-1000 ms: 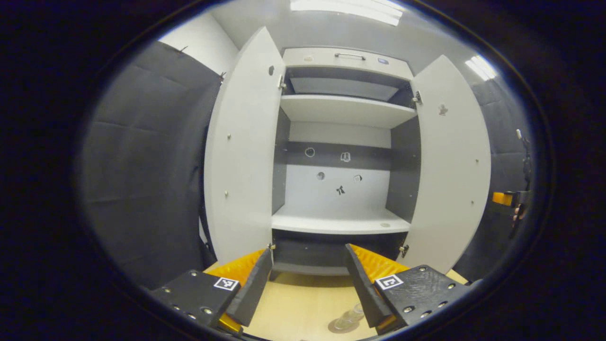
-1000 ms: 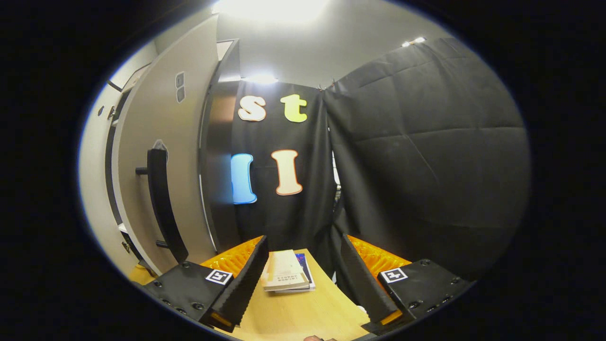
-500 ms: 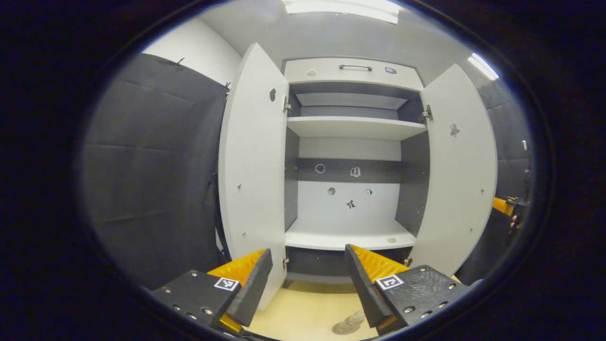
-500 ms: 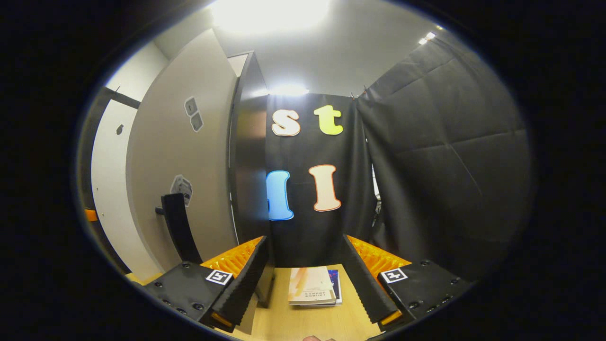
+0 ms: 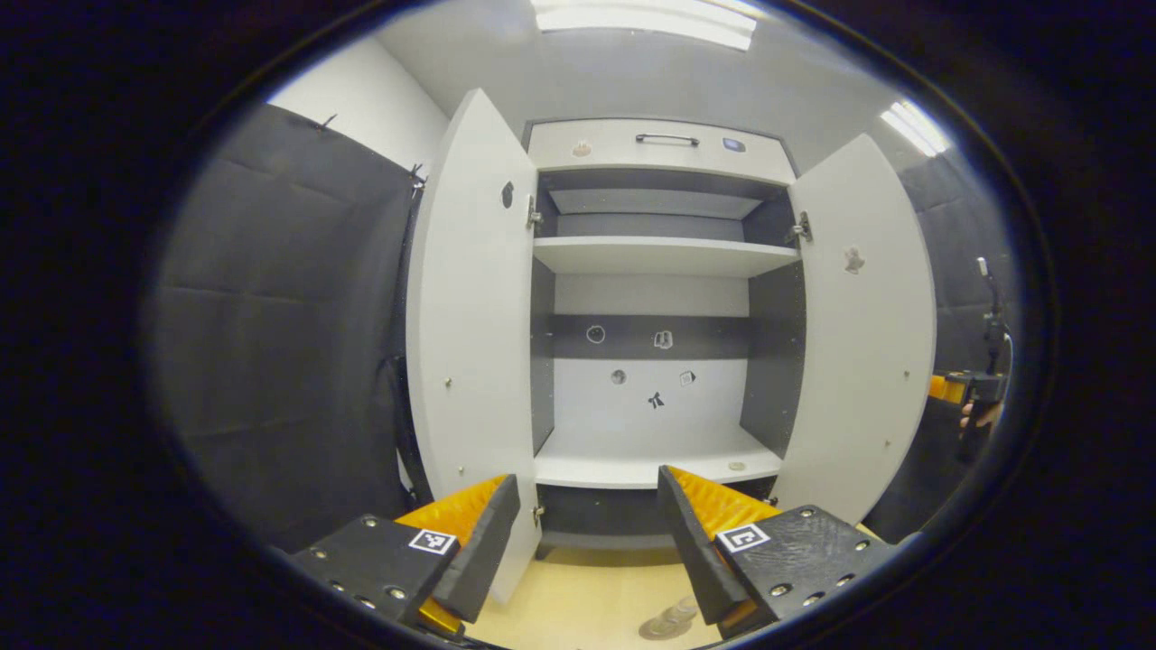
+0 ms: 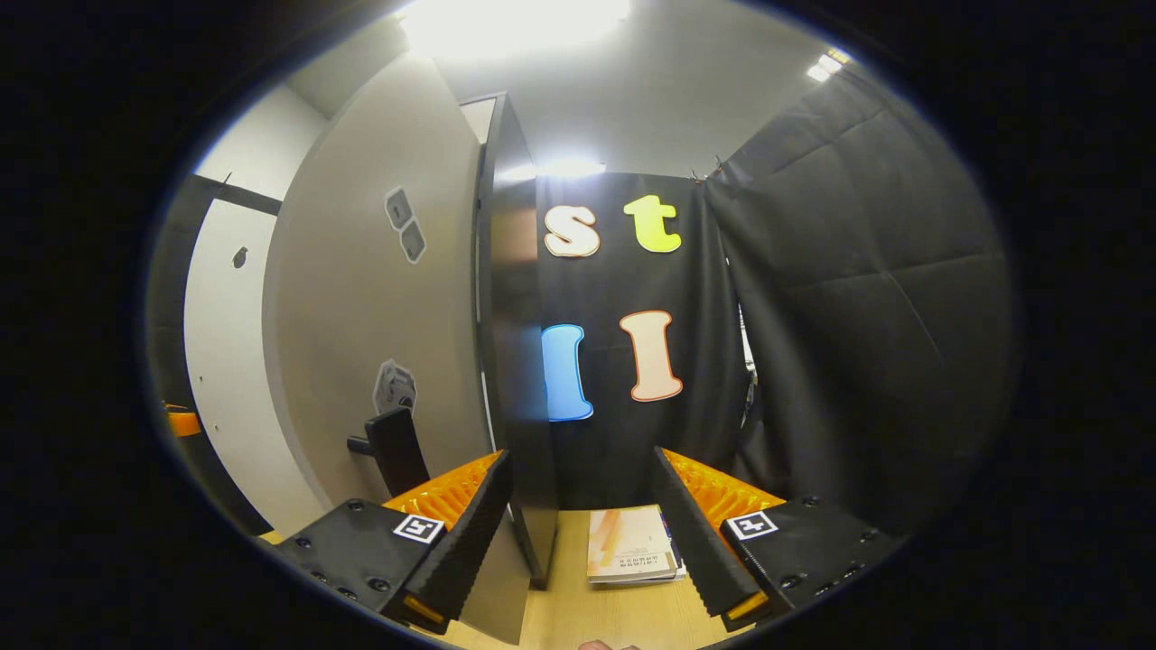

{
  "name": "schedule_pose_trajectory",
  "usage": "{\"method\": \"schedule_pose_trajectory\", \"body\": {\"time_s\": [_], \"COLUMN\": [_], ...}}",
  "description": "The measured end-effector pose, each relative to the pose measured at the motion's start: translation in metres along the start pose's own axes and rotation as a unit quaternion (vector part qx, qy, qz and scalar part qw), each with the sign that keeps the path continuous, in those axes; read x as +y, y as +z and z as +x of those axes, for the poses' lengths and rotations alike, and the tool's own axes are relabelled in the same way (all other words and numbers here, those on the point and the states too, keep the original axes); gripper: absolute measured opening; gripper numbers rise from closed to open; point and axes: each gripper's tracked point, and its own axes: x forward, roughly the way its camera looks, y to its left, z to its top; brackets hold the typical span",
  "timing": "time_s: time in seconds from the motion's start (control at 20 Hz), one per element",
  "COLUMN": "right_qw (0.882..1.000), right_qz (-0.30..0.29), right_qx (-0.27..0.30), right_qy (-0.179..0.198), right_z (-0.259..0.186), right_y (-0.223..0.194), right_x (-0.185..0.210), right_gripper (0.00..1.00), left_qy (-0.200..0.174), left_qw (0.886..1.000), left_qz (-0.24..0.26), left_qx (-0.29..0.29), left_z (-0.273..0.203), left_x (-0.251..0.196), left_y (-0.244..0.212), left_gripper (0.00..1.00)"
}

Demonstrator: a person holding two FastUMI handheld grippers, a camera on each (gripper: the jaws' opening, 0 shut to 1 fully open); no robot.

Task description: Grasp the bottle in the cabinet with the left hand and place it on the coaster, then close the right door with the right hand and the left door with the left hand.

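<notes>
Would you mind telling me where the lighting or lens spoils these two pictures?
Left gripper view: the fisheye bows both cabinet doors outward, and ceiling light strips blow out along the top. Right gripper view: a ceiling lamp glares white at top centre, washing the right door unevenly.

Bottle partly hidden behind gripper finger.

Cabinet mouth gapes free (doors flank it).
</notes>
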Motion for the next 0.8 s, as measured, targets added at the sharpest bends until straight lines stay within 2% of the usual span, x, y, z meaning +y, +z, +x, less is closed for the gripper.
{"method": "schedule_pose_trajectory", "body": {"time_s": [0.15,0.2,0.25,0.3,0.35,0.45,0.5,0.55,0.6,0.65,0.75,0.8], "right_qw": [1.000,0.999,0.999,0.999,0.999,0.999,0.999,0.999,0.999,0.999,0.999,0.999], "right_qz": [-0.018,-0.024,-0.031,-0.034,-0.033,-0.027,-0.026,-0.027,-0.029,-0.029,-0.029,-0.029], "right_qx": [0.004,0.005,0.006,0.008,0.012,0.018,0.018,0.017,0.017,0.018,0.019,0.019], "right_qy": [-0.021,-0.021,-0.020,-0.021,-0.024,-0.030,-0.031,-0.029,-0.024,-0.017,0.000,0.007], "right_z": [0.001,-0.001,-0.001,-0.003,-0.003,-0.005,-0.006,-0.007,-0.007,-0.007,-0.005,-0.004], "right_y": [-0.003,-0.001,-0.002,-0.001,-0.002,-0.003,-0.002,-0.003,-0.002,-0.004,-0.005,-0.004], "right_x": [0.003,0.005,0.007,0.009,0.009,0.014,0.019,0.026,0.034,0.044,0.065,0.075], "right_gripper": [0.95,0.90,0.95,0.90,0.95,0.95,0.90,0.95,0.90,0.90,0.90,0.95], "left_qy": [-0.026,-0.030,-0.032,-0.036,-0.039,-0.046,-0.049,-0.054,-0.059,-0.063,-0.065,-0.063], "left_qw": [0.999,0.999,0.999,0.999,0.999,0.999,0.999,0.998,0.998,0.998,0.997,0.997], "left_qz": [-0.025,-0.025,-0.022,-0.018,-0.013,-0.010,-0.012,-0.016,-0.022,-0.029,-0.039,-0.041], "left_qx": [0.001,0.002,0.001,-0.001,-0.004,-0.009,-0.010,-0.012,-0.013,-0.013,-0.011,-0.010], "left_z": [0.001,0.001,0.001,0.001,0.000,-0.002,-0.002,-0.002,-0.004,-0.003,-0.003,-0.004], "left_x": [0.004,0.006,0.009,0.011,0.013,0.014,0.014,0.014,0.014,0.016,0.021,0.024], "left_y": [-0.007,-0.010,-0.010,-0.012,-0.012,-0.012,-0.014,-0.014,-0.015,-0.016,-0.020,-0.022], "left_gripper": [0.89,0.88,0.89,0.88,0.89,0.89,0.89,0.89,0.92,0.89,0.89,0.89]}}
